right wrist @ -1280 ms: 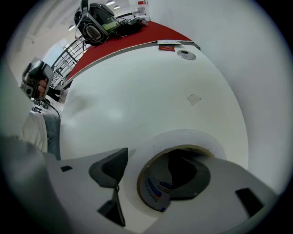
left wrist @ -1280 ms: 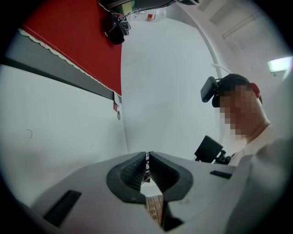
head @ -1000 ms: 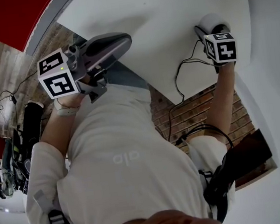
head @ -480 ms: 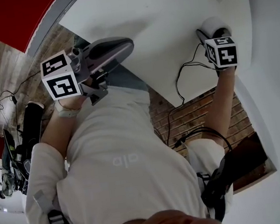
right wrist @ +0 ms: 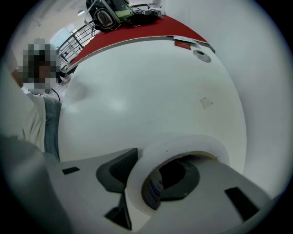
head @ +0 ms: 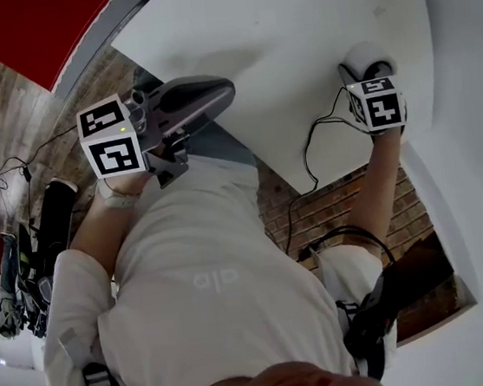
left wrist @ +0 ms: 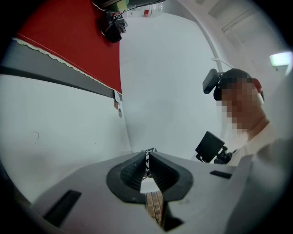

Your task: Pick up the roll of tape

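Now the white roll of tape (right wrist: pixel 183 144), lying flat on the white table (right wrist: pixel 137 91), is pinched through its wall by the right gripper (right wrist: pixel 151 173) directly above, its fingers just closed in, one inside the core. The left gripper (left wrist: pixel 147 157) is held shut and empty, well apart.

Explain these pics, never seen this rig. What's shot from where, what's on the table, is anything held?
There is no robot here. A person holds a hand-held gripper in each hand, and the marker cubes are parts of those grippers. The head view comes from a camera on the person's head, looking down at a white table. The two gripper views ride on the grippers and look along their fingers. Near the table's edge lies a roll of tape. The right gripper points down at it, one finger inside the roll's hole and one outside. Its fingers have just been closing and seem to pinch the roll's wall. The left gripper is held level beside the table, fingers shut on nothing.
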A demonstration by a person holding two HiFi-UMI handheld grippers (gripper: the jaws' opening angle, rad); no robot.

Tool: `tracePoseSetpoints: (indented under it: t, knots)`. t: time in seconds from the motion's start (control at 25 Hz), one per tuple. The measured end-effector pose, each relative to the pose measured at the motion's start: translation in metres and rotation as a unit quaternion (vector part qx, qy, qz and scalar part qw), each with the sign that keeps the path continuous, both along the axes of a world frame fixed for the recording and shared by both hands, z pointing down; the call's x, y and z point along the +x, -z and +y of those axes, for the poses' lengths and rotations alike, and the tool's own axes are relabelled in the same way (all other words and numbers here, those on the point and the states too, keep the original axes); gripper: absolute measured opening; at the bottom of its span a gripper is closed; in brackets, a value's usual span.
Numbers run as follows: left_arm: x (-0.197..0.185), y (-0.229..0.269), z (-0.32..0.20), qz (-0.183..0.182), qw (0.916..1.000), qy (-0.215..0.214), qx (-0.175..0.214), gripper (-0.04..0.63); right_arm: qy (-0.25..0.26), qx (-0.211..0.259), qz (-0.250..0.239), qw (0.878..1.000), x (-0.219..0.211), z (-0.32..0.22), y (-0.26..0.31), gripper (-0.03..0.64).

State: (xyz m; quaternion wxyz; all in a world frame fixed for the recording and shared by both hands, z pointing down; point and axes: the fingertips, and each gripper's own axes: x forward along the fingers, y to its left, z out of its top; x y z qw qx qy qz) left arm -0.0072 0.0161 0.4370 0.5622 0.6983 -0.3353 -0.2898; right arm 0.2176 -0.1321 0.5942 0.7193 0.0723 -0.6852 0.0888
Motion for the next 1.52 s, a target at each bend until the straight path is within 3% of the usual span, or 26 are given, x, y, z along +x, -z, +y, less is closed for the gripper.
tracePoseSetpoints:
  t: [0.48, 0.88, 1.2, 1.4, 1.52]
  knots:
    - [0.002, 0.001, 0.0, -0.007, 0.9999, -0.015, 0.001, 0.009, -0.047, -0.006, -0.068, 0.997, -0.01, 0.004, 0.014, 0.13]
    - [0.005, 0.013, -0.008, -0.016, 0.9991, -0.038, 0.012, 0.009, -0.103, -0.012, -0.162, 0.981, -0.036, 0.006, 0.044, 0.123]
    - [0.007, 0.025, -0.013, -0.026, 0.9974, -0.063, 0.024, 0.009, -0.176, -0.023, -0.271, 0.946, -0.056, 0.003, 0.079, 0.123]
    - [0.009, 0.04, -0.015, -0.034, 0.9953, -0.082, 0.038, 0.009, -0.209, -0.022, -0.34, 0.916, -0.068, 0.006, 0.115, 0.123]
    - [0.012, 0.051, -0.016, -0.04, 0.9935, -0.095, 0.048, 0.009, -0.232, -0.016, -0.386, 0.893, -0.07, 0.008, 0.14, 0.123]
